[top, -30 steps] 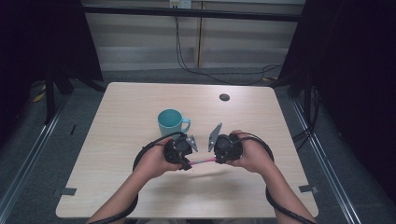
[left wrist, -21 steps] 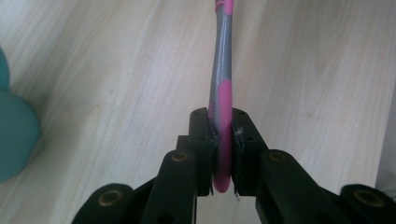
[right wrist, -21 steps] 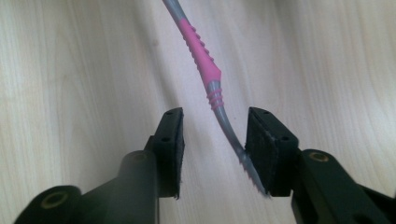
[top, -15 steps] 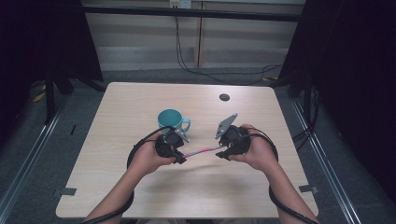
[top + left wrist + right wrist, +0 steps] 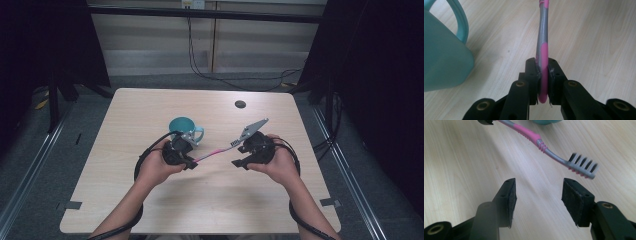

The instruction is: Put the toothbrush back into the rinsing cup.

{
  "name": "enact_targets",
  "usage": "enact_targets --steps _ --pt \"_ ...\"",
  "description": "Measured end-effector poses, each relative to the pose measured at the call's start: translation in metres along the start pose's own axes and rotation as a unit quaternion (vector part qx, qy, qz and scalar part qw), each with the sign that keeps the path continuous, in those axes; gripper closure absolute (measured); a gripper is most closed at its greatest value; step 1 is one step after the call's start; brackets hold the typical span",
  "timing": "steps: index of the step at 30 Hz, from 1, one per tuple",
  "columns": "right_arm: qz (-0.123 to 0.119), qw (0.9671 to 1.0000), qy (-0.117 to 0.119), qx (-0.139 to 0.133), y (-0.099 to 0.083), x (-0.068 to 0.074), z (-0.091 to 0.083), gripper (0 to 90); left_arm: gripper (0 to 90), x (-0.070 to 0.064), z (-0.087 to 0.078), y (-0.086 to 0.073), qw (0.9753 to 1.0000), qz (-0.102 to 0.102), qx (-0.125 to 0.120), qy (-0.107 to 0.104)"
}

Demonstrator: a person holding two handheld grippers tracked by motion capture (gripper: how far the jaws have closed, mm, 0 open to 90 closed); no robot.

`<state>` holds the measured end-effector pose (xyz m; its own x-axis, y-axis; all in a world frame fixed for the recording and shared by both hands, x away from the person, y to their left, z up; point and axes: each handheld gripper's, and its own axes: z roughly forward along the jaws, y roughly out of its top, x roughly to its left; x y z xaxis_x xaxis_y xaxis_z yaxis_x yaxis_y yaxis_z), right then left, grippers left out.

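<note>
Pink-and-grey plastic toothbrush [image 5: 541, 142], now clamped only in the left gripper [image 5: 543, 80] beside the teal mug [image 5: 182, 127], has left the right gripper [image 5: 537, 197], whose jaws gape apart — probably a completed handover.

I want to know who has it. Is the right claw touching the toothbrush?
Apart. Right gripper view: the right claw is open, and the toothbrush hangs beyond its tips.

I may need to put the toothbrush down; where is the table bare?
Bare wood lies along the near edge of the table below both hands, and the far left corner. It is crowded mid-table: mug, left tool gripping the toothbrush, open right tool. Small dark disc far right.
</note>
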<state>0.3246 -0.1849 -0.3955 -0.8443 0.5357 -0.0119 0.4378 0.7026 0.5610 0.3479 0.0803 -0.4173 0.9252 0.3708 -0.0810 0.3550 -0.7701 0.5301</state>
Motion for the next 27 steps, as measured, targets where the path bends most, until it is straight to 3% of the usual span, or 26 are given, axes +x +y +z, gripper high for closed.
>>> enact_targets --steps 7,15,22,27 --pt "0.060 0.9975 0.021 -0.029 -0.010 -0.002 0.006 49.5 81.3 -0.002 -0.001 -0.002 0.9995 -0.014 -0.028 -0.001" --pt "0.089 0.9947 0.031 -0.041 -0.012 -0.003 0.012 49.8 81.3 -0.005 0.004 -0.004 0.9985 -0.025 -0.048 -0.007" --pt "0.126 0.9890 0.043 -0.065 -0.012 -0.003 0.012 50.8 81.3 -0.005 0.008 -0.006 0.9973 -0.032 -0.066 -0.010" --pt "0.135 0.9869 0.051 -0.073 -0.010 -0.002 0.014 51.4 81.3 -0.007 0.010 -0.005 0.9958 -0.042 -0.079 -0.016"
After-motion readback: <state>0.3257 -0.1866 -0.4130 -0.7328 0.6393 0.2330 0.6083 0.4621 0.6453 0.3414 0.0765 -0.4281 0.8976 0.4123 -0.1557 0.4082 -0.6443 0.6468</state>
